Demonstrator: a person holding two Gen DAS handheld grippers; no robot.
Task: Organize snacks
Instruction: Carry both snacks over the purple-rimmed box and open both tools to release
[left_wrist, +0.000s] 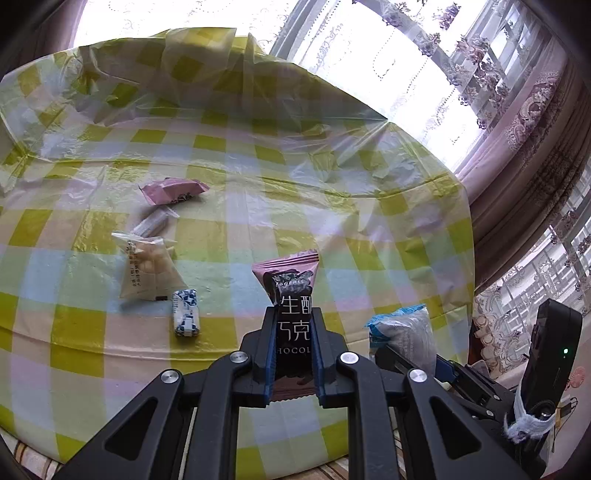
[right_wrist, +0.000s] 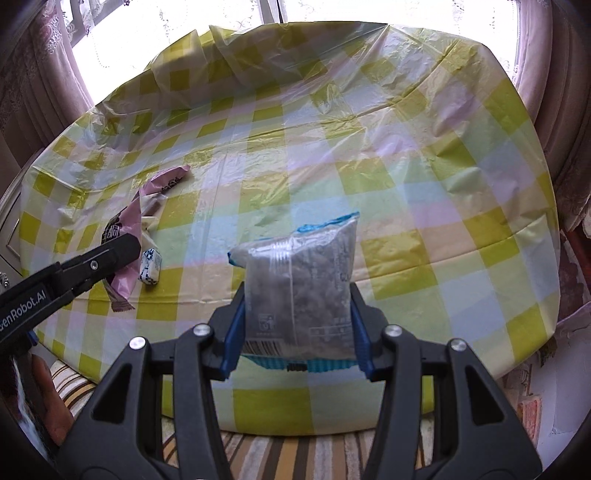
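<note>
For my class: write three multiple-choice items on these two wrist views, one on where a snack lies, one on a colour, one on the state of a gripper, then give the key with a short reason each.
1. Where is the small blue-and-white candy relative to the clear packet of pale balls?
A. On the tablecloth by the packet's near corner
B. On top of the packet
C. Held in a gripper

2. What colour is the sealed edge of the clear bag in the right gripper?
A. Red
B. Blue
C. Black

3. What is the state of the left gripper?
A. Open, holding nothing
B. Shut on the pink-and-black chocolate bar
C. Resting flat on the checked tablecloth

Key: 1 A, the candy lies on the cloth next to the packet's corner. 2 B, blue strips show at top and bottom. 3 B, both fingers press the bar's sides.
</note>
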